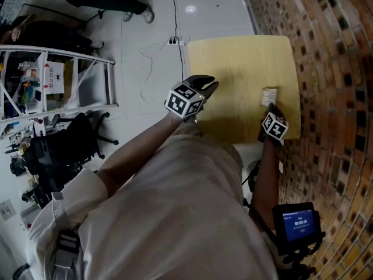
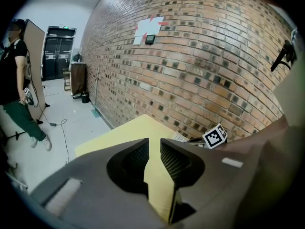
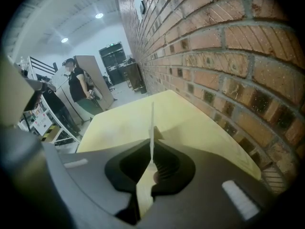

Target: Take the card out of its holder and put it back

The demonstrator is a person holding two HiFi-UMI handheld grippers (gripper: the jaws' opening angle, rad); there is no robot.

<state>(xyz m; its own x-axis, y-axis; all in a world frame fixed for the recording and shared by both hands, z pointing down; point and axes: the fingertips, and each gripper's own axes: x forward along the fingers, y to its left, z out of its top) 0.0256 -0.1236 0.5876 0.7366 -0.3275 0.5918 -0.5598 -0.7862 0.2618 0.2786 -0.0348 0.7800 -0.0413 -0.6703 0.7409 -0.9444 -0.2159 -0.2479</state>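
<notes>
A thin pale card (image 3: 152, 120) stands edge-on between the jaws of my right gripper (image 3: 152, 152), which is shut on its lower end. In the head view this gripper (image 1: 271, 107) is near the right front of the yellow table (image 1: 233, 69), with the card (image 1: 268, 96) showing just beyond its tips. Whether a holder is around the card I cannot tell. My left gripper (image 1: 208, 86) hovers over the table's front left part, well apart from the card. Its jaws (image 2: 155, 149) stand slightly open with only bare tabletop seen between them. From there the card (image 2: 179, 137) shows beside the right gripper's marker cube (image 2: 214, 136).
A brick wall (image 1: 332, 69) runs close along the table's right side. A white rack (image 1: 58, 80) and a black office chair (image 1: 64, 144) stand to the left. A cable (image 1: 175, 16) lies on the floor beyond the table. A person (image 3: 78, 87) stands farther off.
</notes>
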